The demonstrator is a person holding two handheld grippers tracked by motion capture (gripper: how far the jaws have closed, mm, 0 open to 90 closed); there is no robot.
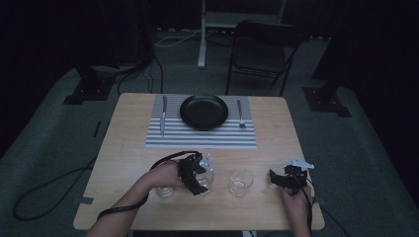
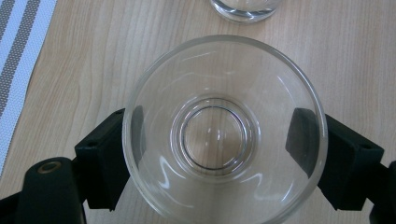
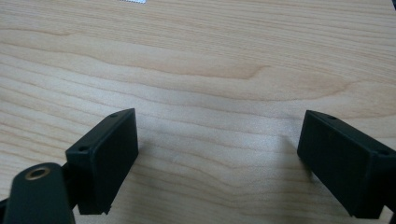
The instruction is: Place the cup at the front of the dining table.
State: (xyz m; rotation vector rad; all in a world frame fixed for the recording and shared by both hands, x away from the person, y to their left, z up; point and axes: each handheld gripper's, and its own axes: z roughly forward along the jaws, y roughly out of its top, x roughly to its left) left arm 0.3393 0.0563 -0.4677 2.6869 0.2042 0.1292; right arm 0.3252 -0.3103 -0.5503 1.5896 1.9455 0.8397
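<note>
A clear glass tumbler (image 2: 224, 196) stands on the wooden table between the jaws of my left gripper (image 2: 217, 135), whose pads press on both of its sides. From above, that glass (image 1: 206, 178) sits near the table's front with the left gripper (image 1: 197, 177) around it. A second glass (image 1: 241, 181) stands just to its right, and its base shows as the second glass (image 2: 245, 9) in the left gripper view. My right gripper (image 1: 286, 177) rests at the front right, and in its own view the right gripper (image 3: 217, 140) is open over bare wood.
A third glass (image 1: 165, 190) stands by the left hand. A striped placemat (image 1: 202, 136) at the table's far side carries a black plate (image 1: 204, 111), a knife (image 1: 163, 116) on its left and a fork (image 1: 240, 114) on its right. A chair (image 1: 262, 47) stands beyond the table.
</note>
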